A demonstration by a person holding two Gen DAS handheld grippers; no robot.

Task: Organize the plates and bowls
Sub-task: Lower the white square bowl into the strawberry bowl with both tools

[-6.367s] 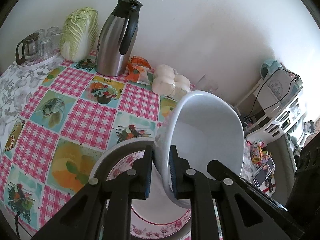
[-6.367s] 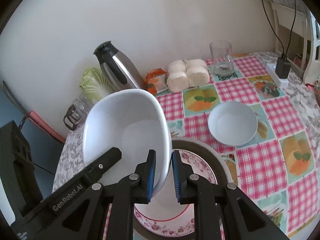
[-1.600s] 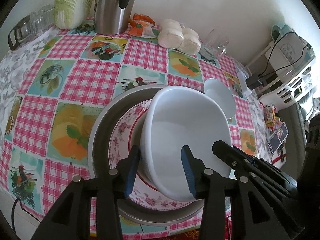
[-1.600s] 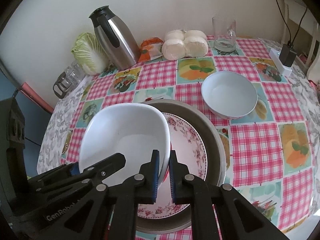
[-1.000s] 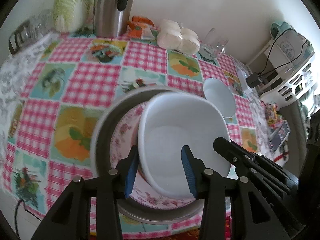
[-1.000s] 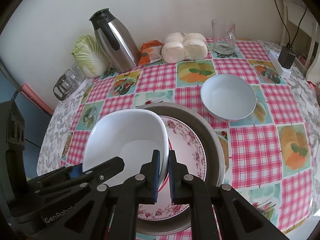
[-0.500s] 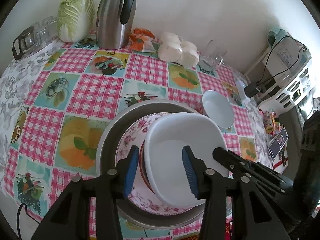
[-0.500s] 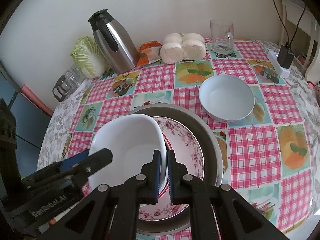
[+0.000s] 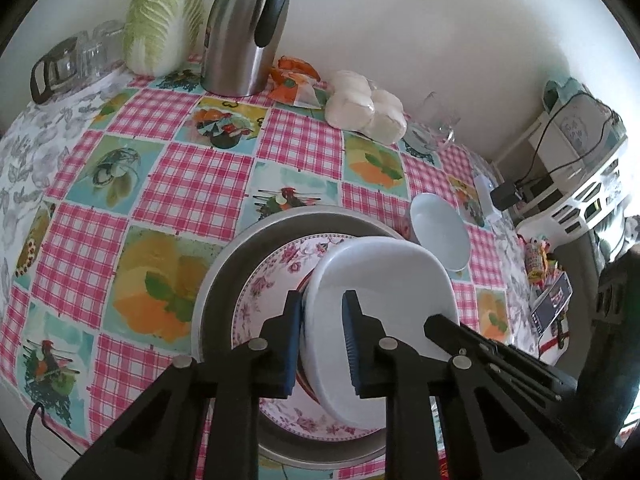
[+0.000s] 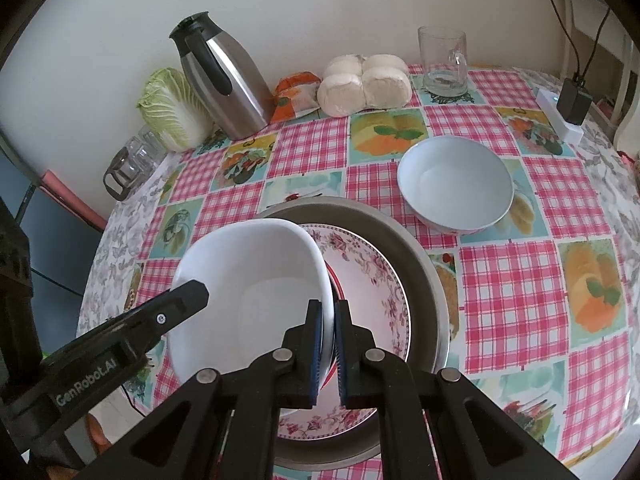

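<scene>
Two claws hold the square bowl [image 10: 256,280] over the floral plate [image 10: 372,280] in the grey pan [image 10: 424,280]: the right claw [image 10: 328,320] clamps its right rim, the left claw [image 9: 322,320] is closing across its left rim. One round bowl [image 10: 456,184] sits far right on the table, unstacked; seating the square bowl looks unfinished.

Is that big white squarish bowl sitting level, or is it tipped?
Tipped. The big white squarish bowl leans over the flowered pink-rimmed plate, its right rim clamped in the right gripper; it holds nothing.
</scene>
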